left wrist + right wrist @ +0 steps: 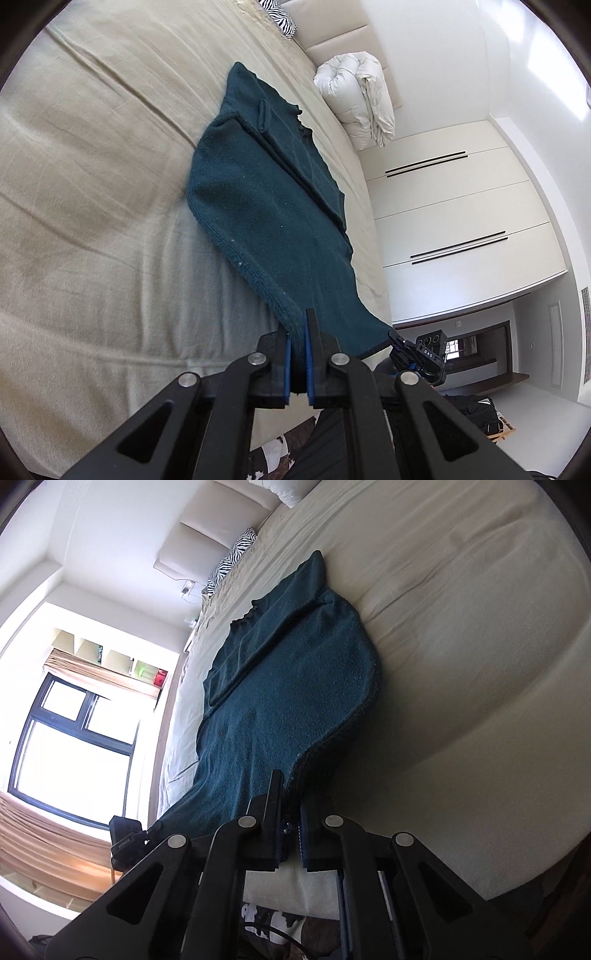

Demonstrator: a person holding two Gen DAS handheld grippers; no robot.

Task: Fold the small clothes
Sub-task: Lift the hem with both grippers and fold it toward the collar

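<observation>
Left wrist view: the left gripper (298, 334) pinched the green sweater (266, 192) low in the frame; the right gripper (290, 812) seemingly pinched its other corner.

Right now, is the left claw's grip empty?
No, the left claw is shut on a corner of the teal sweater.

The left gripper (298, 332) enters its view from 6 o'clock, black linkage arms spread below, fingers pointing toward 12 and pressed together on a pinch of the teal garment (266, 192). The right gripper (290, 794) rises from 6 o'clock likewise, its blue-padded fingers (304, 834) clamped on the same garment's near edge; each gripper shows at the other view's lower side
</observation>
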